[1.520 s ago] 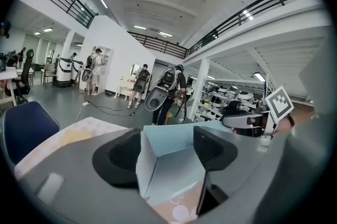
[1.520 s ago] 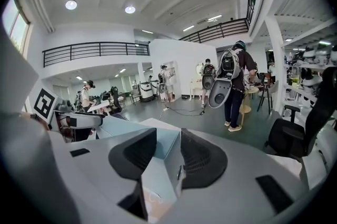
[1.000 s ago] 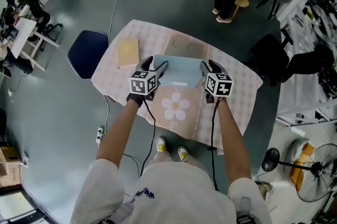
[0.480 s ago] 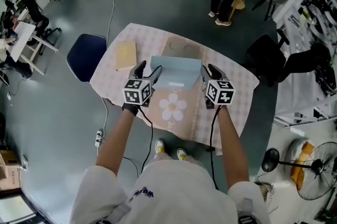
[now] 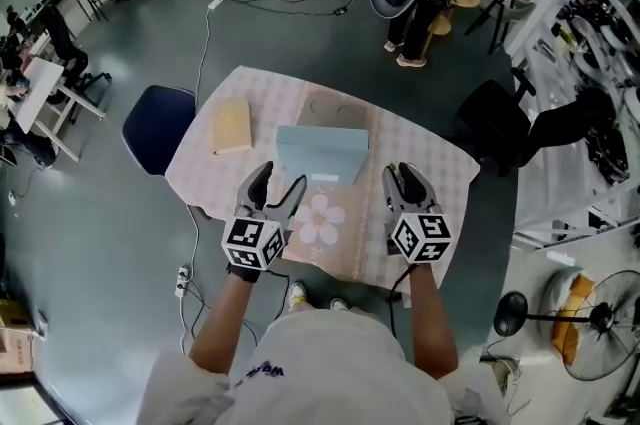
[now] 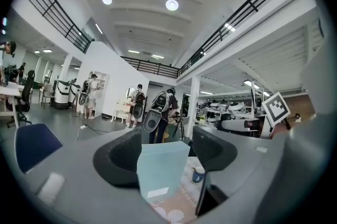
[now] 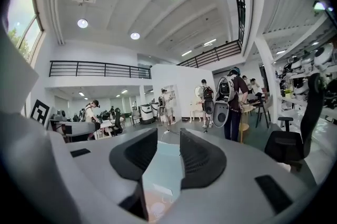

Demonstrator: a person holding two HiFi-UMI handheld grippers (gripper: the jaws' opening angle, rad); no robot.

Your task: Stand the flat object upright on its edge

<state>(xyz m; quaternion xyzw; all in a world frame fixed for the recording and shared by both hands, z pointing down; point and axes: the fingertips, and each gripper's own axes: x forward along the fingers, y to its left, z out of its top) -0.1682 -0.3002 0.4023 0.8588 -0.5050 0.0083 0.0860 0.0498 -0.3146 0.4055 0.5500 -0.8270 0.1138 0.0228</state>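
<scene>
In the head view, a dark blue chair (image 5: 158, 125) stands on the floor at about 9 o'clock from the worktop (image 5: 440, 163), which is covered in a pale checked cloth. On the cloth, toward 10 o'clock, a flat tan book (image 5: 232, 125) lies by itself, well apart from everything else.

The left gripper (image 5: 283, 173) hovers over the near-left part of the worktop, and its marker cube (image 5: 250, 243) faces the camera. In the left gripper view this gripper (image 6: 166, 149) has its jaws wide apart with nothing clamped. The blue box shows through the gap, but it is farther off and the pads do not touch it.

A peach mat (image 5: 322, 218) printed with a white flower lies between the two grippers. At 12 o'clock from the flower stands the blue box (image 5: 322, 153). It is upright on its edge on the worktop, with its broad face toward the person and a small white label low on that face. The left gripper view shows the box (image 6: 160, 173) as a tall upright panel. Neither gripper touches it.

The right gripper (image 5: 400, 171), at about 3 o'clock from the flower, carries its own marker cube (image 5: 420, 238). In the right gripper view this gripper (image 7: 168, 152) has only a narrow gap between its jaws and holds nothing. A strip of the box (image 7: 163, 175) is visible beyond that gap.

Off the worktop at about 2 o'clock stands a black office chair (image 5: 495, 118).
</scene>
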